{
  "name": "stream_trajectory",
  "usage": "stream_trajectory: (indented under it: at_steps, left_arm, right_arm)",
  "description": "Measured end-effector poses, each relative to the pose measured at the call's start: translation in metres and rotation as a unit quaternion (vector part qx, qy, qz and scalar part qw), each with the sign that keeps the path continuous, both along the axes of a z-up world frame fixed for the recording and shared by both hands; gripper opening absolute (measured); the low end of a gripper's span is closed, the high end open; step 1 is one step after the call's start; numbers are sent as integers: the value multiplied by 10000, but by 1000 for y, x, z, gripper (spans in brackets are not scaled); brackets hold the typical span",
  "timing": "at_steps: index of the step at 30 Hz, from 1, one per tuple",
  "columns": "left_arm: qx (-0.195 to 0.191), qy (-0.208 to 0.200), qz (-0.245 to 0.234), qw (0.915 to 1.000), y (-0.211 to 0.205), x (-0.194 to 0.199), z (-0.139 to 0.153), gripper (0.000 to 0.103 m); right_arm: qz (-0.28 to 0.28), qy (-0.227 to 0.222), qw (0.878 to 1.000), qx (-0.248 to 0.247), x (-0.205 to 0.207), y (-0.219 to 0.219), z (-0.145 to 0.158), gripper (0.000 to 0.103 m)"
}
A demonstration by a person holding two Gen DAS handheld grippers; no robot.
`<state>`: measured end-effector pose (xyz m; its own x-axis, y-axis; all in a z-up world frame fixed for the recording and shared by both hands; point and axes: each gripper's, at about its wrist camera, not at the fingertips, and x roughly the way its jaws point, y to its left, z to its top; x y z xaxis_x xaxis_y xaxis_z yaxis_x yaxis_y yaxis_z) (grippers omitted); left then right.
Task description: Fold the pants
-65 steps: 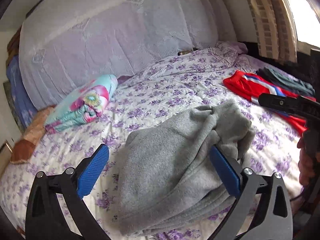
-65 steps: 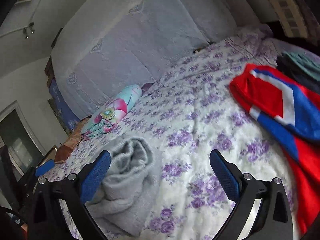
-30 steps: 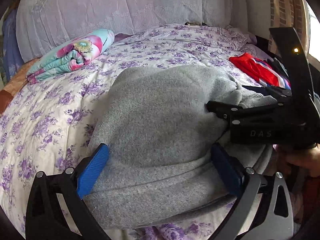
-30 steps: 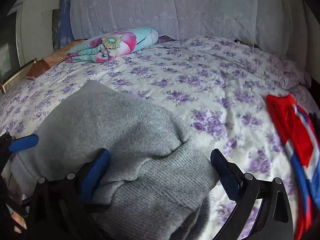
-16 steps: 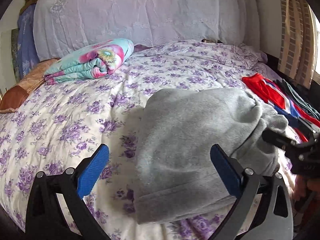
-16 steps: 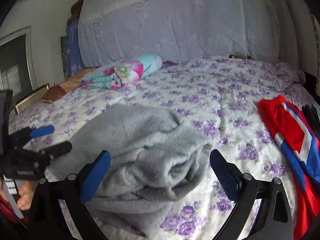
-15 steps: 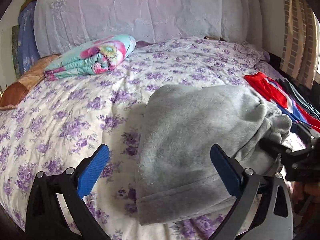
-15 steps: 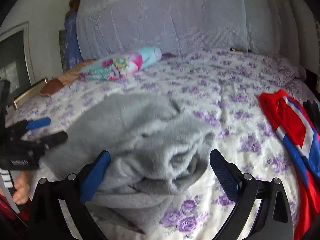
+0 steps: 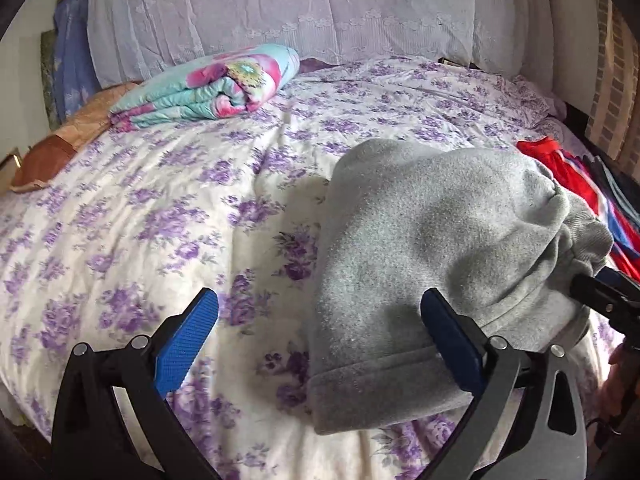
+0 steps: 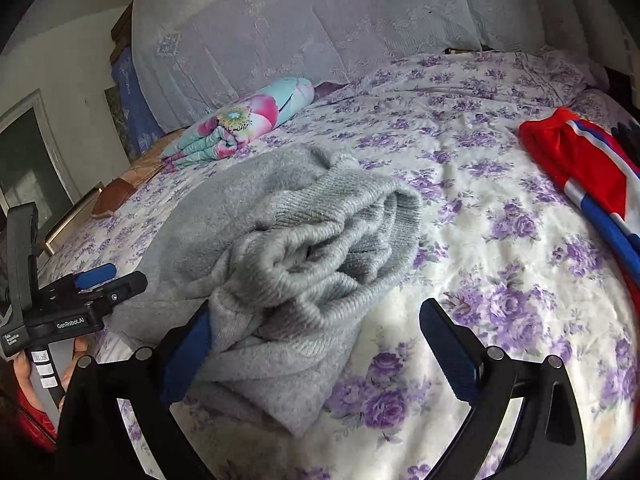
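Soft daylight from the right, mild shadows, sharp focus, fisheye bending, dark corner vignetting

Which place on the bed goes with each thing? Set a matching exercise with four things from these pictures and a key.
Things:
1. grey pants
2. floral quilt roll
3. red and blue garment
4. brown cushion

Places:
A. far right of the bed
B. left edge of the bed
C. near the lace-covered headboard
D. near edge, just ahead of both grippers

Pairs: 1-D, 2-C, 3-A, 4-B
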<state>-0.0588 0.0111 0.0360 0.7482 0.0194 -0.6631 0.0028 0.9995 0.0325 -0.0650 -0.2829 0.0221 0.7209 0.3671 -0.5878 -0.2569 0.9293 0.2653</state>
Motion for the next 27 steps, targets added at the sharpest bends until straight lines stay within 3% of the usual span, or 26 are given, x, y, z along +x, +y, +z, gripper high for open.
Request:
stream_trajectory:
  at_steps: [7, 17, 23, 27]
  left_arm:
    - [404, -259, 98, 9988, -14, -25, 9, 98]
    - [296, -294, -34, 9991, -21, -54, 18, 98]
    - [270, -336, -36, 9991, -20, -65, 21, 98]
    - [239, -342, -23, 9991, -19, -68, 22, 98]
  right_arm:
    - [-173, -447, 9981, -398, -33, 12, 23, 100]
    - [-515, -1187, 9911, -325, -75, 24, 48, 100]
    - [-408, -1206, 9915, -253, -85, 39, 45, 100]
    - [-336, -1298, 9896, -520, -88, 52, 40, 100]
